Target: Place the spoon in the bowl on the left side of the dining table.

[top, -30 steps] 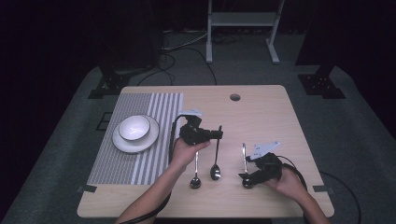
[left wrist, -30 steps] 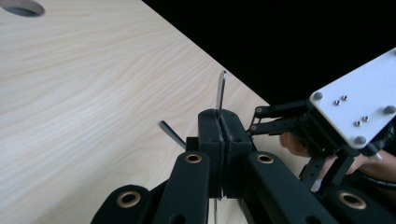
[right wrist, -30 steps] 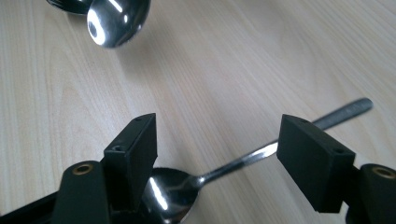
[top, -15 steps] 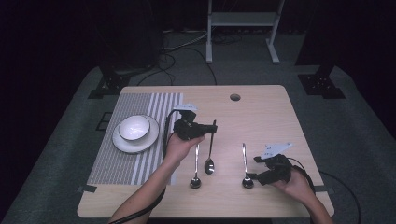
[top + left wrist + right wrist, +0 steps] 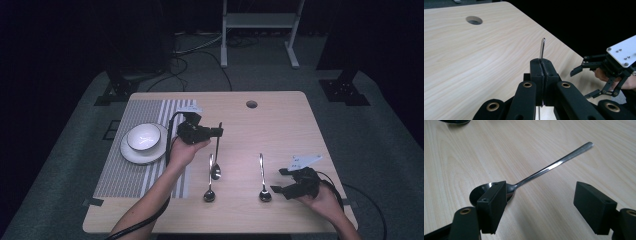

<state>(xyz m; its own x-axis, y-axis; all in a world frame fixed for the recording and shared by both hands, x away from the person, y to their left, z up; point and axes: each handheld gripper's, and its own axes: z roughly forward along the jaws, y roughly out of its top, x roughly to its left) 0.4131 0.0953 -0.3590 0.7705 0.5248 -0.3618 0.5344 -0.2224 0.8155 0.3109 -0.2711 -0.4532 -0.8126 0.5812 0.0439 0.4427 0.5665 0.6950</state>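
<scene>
The left gripper (image 5: 218, 131), clamped on the handle of a spoon (image 5: 216, 159), rose off the table (image 5: 280, 115) and drifted toward the striped placemat (image 5: 120, 175), taking the spoon with it; a second ago that spoon lay flat beside its neighbour, and it came to hang with its bowl down, just above the wood, its handle tip poking up past the closed jaws in the left gripper view. The right gripper (image 5: 278, 181), jaws spread wide, backed away from the rightmost spoon (image 5: 262, 179) toward the table's right edge, leaving that spoon lying on the table.
</scene>
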